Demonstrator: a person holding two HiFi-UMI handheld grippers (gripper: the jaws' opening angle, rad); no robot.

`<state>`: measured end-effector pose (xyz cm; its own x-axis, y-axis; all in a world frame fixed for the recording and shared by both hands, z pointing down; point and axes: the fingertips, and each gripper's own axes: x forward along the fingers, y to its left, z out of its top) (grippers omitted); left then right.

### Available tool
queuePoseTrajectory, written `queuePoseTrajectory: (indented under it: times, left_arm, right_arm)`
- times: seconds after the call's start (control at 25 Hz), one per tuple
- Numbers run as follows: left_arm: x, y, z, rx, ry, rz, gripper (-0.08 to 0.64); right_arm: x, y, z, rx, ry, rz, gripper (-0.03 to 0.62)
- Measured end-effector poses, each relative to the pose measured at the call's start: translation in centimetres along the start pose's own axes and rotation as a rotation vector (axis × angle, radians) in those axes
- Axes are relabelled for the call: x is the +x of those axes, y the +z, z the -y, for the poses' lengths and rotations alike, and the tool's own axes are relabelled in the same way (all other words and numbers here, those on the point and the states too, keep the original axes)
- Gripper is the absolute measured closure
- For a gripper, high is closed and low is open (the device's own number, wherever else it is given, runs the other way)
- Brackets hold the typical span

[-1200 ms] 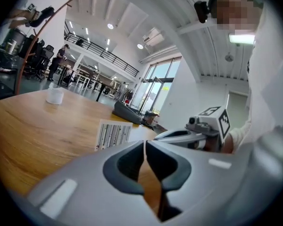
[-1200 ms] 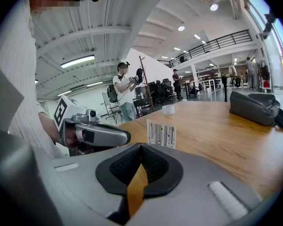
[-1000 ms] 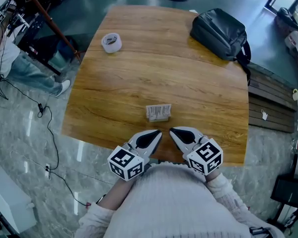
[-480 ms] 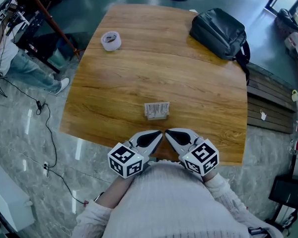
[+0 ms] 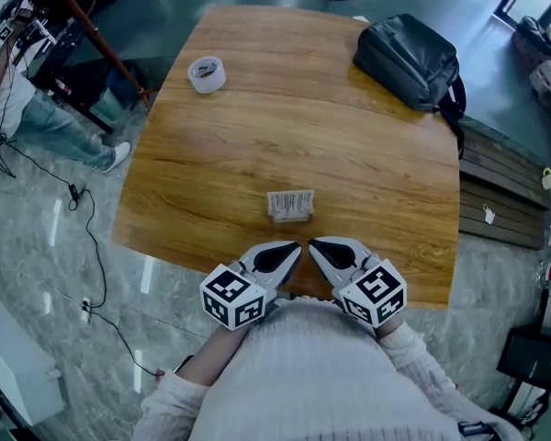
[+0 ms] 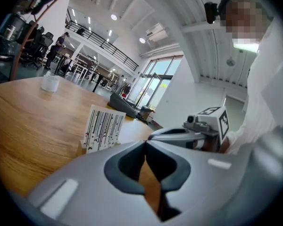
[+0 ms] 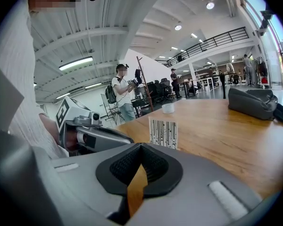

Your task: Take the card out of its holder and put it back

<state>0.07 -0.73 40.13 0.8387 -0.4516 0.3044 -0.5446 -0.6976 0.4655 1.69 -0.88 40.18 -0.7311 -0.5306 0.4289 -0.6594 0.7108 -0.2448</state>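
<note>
While the left gripper (image 5: 292, 249) and right gripper (image 5: 316, 246) sit fully closed on nothing, the card (image 5: 290, 202) stands upright in its holder (image 5: 292, 218) just beyond them on the table (image 5: 257, 136). It looks light, thin and bendy, so its exposed upper edge seems the best place to pinch, gently.

counting on view: 1 light-brown wooden bench (image 5: 257, 145) | 1 white barcode-striped card (image 5: 290, 202) standing in 1 small pale wooden holder (image 5: 293, 218) | 1 whitish tape roll (image 5: 206, 74) lying | 1 black leather bag (image 5: 409, 61) lying | 2 grey plastic grippers showing: left hand-held gripper (image 5: 296, 245), right hand-held gripper (image 5: 313, 243)
</note>
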Motion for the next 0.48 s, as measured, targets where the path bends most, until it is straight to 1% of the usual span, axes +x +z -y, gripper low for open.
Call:
queuePoseTrajectory:
  times: [0.28, 0.48]
  left_arm:
    - [0.23, -0.07, -0.41, -0.008, 0.006, -0.006, 0.552]
    - [0.56, 0.18, -0.40, 0.005, -0.003, -0.016, 0.551]
  right_arm:
    - [0.38, -0.13, 0.37, -0.003, 0.004, -0.014, 0.594]
    - [0.63, -0.03, 0.64, -0.005, 0.011, -0.020, 0.593]
